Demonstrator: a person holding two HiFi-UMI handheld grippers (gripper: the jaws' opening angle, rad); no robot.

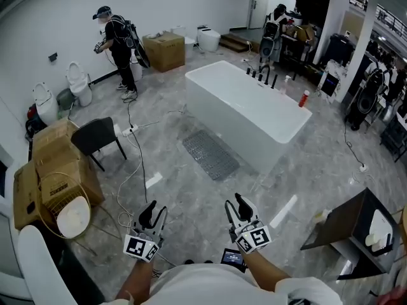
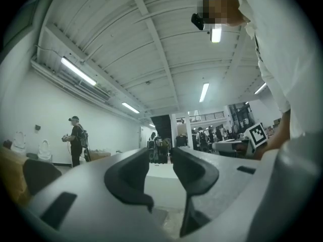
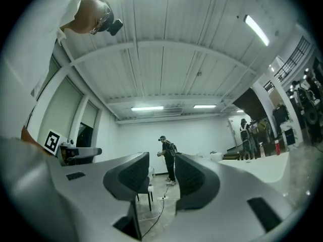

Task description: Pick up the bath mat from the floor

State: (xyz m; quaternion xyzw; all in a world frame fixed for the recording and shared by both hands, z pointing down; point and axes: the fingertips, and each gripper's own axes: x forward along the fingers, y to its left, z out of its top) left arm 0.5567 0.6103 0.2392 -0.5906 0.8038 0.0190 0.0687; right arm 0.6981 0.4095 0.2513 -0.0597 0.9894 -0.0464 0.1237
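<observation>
A grey textured bath mat (image 1: 210, 153) lies flat on the marbled floor beside the white bathtub (image 1: 245, 112), well ahead of both grippers. My left gripper (image 1: 152, 213) is held low at the bottom left, and its jaws stand apart with nothing between them. My right gripper (image 1: 239, 206) hangs at the bottom centre-right, also open and empty. In the left gripper view the left gripper (image 2: 160, 171) points at the tub side. The right gripper (image 3: 161, 178) in its own view points toward a distant person (image 3: 168, 159); the mat is not visible there.
A black chair (image 1: 95, 136) and stacked cardboard boxes (image 1: 54, 170) stand at the left, with cables (image 1: 137, 164) trailing across the floor. A person (image 1: 119, 43) stands at the back left near toilets (image 1: 79, 84). A dark side table (image 1: 353, 227) sits at the right.
</observation>
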